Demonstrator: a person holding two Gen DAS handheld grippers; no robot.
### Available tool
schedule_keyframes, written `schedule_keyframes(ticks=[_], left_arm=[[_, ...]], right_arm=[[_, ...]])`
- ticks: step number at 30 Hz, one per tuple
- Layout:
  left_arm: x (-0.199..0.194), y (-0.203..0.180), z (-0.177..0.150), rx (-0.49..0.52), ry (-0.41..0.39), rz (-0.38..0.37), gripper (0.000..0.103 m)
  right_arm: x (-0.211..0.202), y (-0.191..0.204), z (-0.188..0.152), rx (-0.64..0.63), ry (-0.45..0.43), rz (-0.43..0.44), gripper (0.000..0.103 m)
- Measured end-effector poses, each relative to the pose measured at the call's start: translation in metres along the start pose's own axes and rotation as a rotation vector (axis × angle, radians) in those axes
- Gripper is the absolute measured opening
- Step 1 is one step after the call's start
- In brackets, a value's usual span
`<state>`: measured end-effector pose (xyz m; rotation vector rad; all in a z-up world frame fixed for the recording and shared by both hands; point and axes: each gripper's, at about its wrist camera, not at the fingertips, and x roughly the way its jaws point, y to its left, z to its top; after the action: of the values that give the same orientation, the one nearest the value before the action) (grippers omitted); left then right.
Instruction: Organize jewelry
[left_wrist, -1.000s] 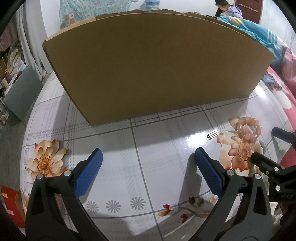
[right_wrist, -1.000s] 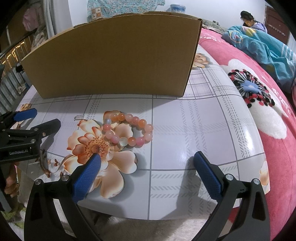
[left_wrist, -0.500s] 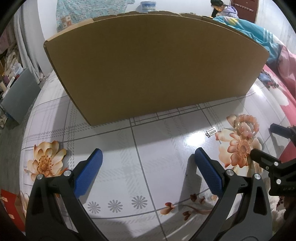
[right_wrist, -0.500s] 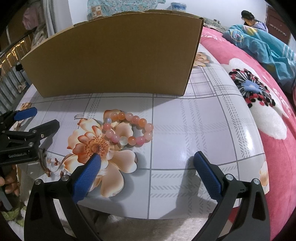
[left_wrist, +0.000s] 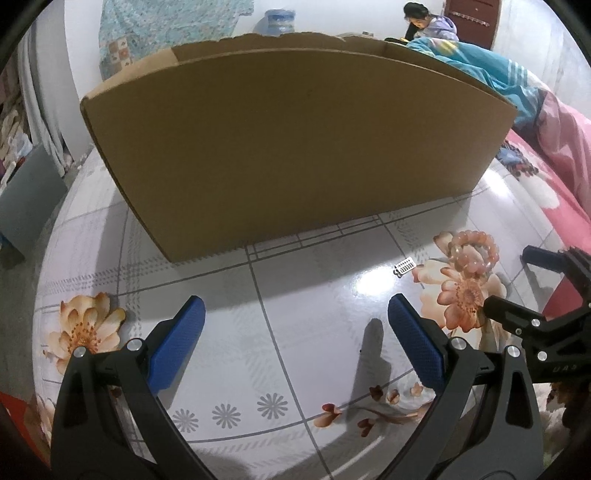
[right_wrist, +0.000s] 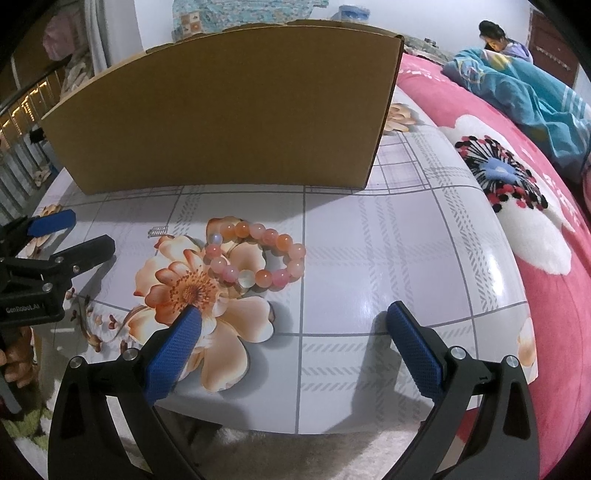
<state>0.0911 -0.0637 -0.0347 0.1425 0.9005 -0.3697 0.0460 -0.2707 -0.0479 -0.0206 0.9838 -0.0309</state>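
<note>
A bracelet of pink and orange beads (right_wrist: 258, 254) lies on the flower-print table, just beyond my right gripper (right_wrist: 295, 325), which is open and empty above the table's near edge. The bracelet also shows in the left wrist view (left_wrist: 474, 251), to the right of my left gripper (left_wrist: 295, 317), which is open and empty over bare table. A small white tag (right_wrist: 157, 231) lies left of the bracelet; it also shows in the left wrist view (left_wrist: 405, 266). A tall brown cardboard box (left_wrist: 295, 147) stands behind, open at the top; it also shows in the right wrist view (right_wrist: 229, 125).
The table (right_wrist: 369, 258) has a glossy grey checked top with printed flowers. A pink bed (right_wrist: 546, 229) with a blue quilt lies right of it, with a person (right_wrist: 495, 33) at its far end. The left gripper shows at the left edge of the right wrist view (right_wrist: 55, 240).
The left gripper has risen and tilted back a little, so the box's open top now shows. The right gripper has edged slightly toward the bracelet. Both stay open.
</note>
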Motion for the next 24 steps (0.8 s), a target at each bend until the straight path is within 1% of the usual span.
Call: schedule_keyframes(ticks=[5, 8, 11, 12, 13, 15, 19, 22, 24], left_arm=[[-0.007, -0.005, 0.000, 0.019, -0.029, 0.005, 0.096], [-0.011, -0.009, 0.001, 0.034, -0.043, 0.013, 0.095], [-0.014, -0.012, 0.003, 0.048, -0.053, 0.009, 0.090], [-0.015, -0.014, 0.003, 0.049, -0.055, 0.007, 0.087], [-0.015, -0.014, 0.004, 0.050, -0.055, 0.004, 0.083], [-0.016, -0.014, 0.003, 0.048, -0.054, -0.008, 0.080], [-0.016, -0.014, 0.005, 0.057, -0.055, -0.026, 0.073], [-0.015, -0.015, 0.006, 0.065, -0.052, -0.043, 0.066], [-0.015, -0.017, 0.007, 0.067, -0.054, -0.059, 0.063]], right_arm=[[-0.002, 0.000, -0.003, -0.021, -0.012, 0.012, 0.097], [-0.006, -0.004, 0.000, -0.014, -0.002, 0.047, 0.097], [-0.010, -0.014, 0.002, 0.037, -0.011, 0.115, 0.097], [-0.012, -0.016, 0.002, 0.052, -0.019, 0.130, 0.097], [-0.013, -0.018, 0.003, 0.056, -0.026, 0.137, 0.096], [-0.017, -0.019, 0.003, 0.051, -0.046, 0.147, 0.091], [-0.025, -0.015, 0.005, 0.018, -0.098, 0.153, 0.087], [-0.024, -0.012, 0.008, 0.008, -0.106, 0.175, 0.084], [-0.025, -0.011, 0.009, 0.010, -0.109, 0.184, 0.079]])
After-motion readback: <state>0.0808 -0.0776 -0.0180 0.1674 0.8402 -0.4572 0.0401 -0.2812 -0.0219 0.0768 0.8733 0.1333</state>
